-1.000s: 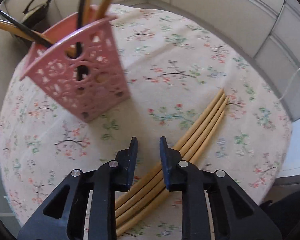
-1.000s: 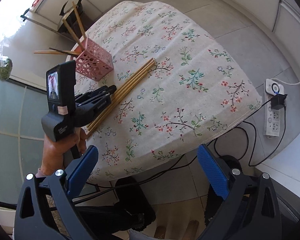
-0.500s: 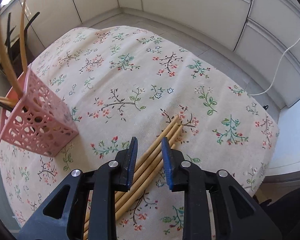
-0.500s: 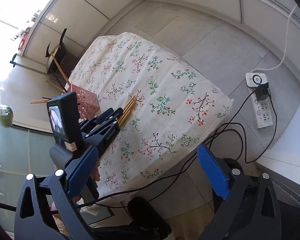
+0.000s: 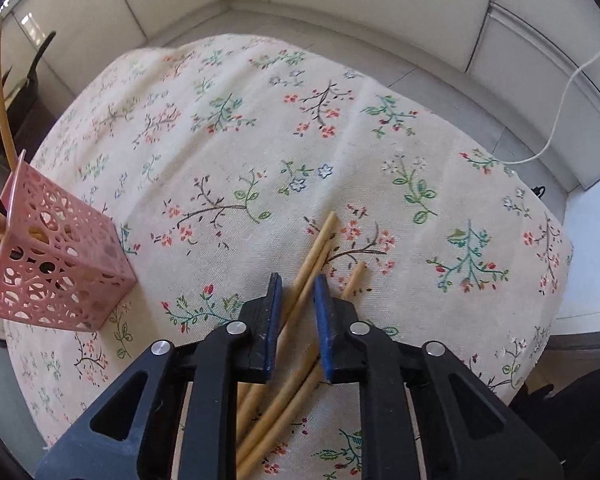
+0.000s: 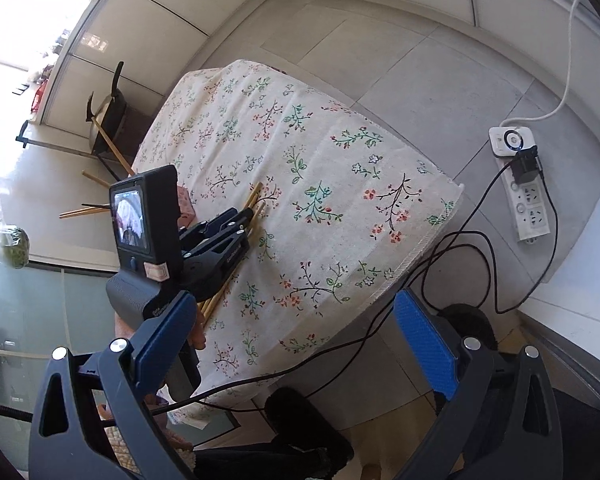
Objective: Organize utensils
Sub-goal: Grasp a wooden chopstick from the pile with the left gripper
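The bamboo chopsticks (image 5: 314,248) lie in a loose bundle on the floral tablecloth (image 5: 260,120), to the right of the pink perforated holder (image 5: 56,276) as the left wrist view shows it, with their tips fanned apart. The left gripper (image 5: 296,292) is lowered over the bundle with its jaws narrowly parted; at least one stick passes through the gap between them, but whether the pads press on it cannot be told. From the right wrist view the same left gripper (image 6: 246,216) sits on the chopsticks (image 6: 254,200) just beside the holder (image 6: 185,204), which is mostly hidden behind the gripper's camera unit (image 6: 146,220). Small white lettering on that gripper's arm and handle is too small to read. The holder stands on the tablecloth and contains several more bamboo sticks (image 5: 0,92) and at least one dark utensil, all leaning out over its rim. The right gripper (image 6: 300,344) is held off the table edge, well apart from the holder, with its blue-padded jaws spread wide and nothing between them. On the floor beyond the table, far from the holder, a white power strip (image 6: 520,188) carries a black plug with trailing cables.
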Demonstrator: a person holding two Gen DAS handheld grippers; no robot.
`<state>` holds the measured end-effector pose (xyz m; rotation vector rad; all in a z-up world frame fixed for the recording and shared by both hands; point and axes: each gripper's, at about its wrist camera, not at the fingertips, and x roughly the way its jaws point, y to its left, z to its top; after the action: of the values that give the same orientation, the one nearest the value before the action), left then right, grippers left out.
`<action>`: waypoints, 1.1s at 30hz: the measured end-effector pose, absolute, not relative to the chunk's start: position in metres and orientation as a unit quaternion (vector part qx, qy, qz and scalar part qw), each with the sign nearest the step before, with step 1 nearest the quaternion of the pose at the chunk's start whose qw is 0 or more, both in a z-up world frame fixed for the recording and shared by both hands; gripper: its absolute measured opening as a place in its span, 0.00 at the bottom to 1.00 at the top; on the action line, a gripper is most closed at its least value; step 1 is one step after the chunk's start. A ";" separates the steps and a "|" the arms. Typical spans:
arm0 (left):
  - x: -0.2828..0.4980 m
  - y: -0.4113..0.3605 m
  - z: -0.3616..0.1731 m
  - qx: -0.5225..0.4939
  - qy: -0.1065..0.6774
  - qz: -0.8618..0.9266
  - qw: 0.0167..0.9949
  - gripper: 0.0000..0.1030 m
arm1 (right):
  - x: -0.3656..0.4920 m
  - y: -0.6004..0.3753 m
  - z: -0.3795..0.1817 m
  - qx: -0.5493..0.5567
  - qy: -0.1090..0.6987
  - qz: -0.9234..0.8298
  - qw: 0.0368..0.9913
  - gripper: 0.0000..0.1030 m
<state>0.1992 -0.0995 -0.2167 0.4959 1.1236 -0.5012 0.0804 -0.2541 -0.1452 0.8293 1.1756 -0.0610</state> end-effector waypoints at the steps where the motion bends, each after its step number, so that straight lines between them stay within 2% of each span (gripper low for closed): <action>1: 0.196 -0.097 -0.212 0.223 0.513 -0.245 0.792 0.07 | 0.081 -0.254 -0.146 0.381 0.539 -0.028 0.751 0.93; 2: 0.194 -0.095 -0.211 0.219 0.510 -0.249 0.793 0.00 | 0.081 -0.254 -0.147 0.382 0.540 -0.028 0.749 0.93; 8: 0.194 -0.080 -0.206 0.195 0.517 -0.241 0.798 0.00 | 0.081 -0.256 -0.153 0.384 0.544 -0.038 0.745 0.93; 11: 0.202 -0.082 -0.209 0.171 0.540 -0.242 0.788 0.03 | 0.079 -0.259 -0.155 0.393 0.542 -0.045 0.742 0.93; 22: 0.217 -0.117 -0.219 0.173 0.541 -0.237 0.788 0.14 | 0.080 -0.262 -0.161 0.413 0.548 -0.036 0.726 0.93; 26: 0.218 -0.126 -0.221 0.173 0.544 -0.239 0.786 0.25 | 0.081 -0.264 -0.161 0.421 0.548 -0.030 0.722 0.93; 33: 0.235 -0.123 -0.226 0.162 0.547 -0.215 0.793 0.27 | 0.082 -0.264 -0.165 0.426 0.555 -0.025 0.714 0.93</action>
<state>0.2350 -0.1232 -0.2262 0.3484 1.1759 -0.4617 0.0817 -0.2638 -0.1649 0.9431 1.2288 -0.0549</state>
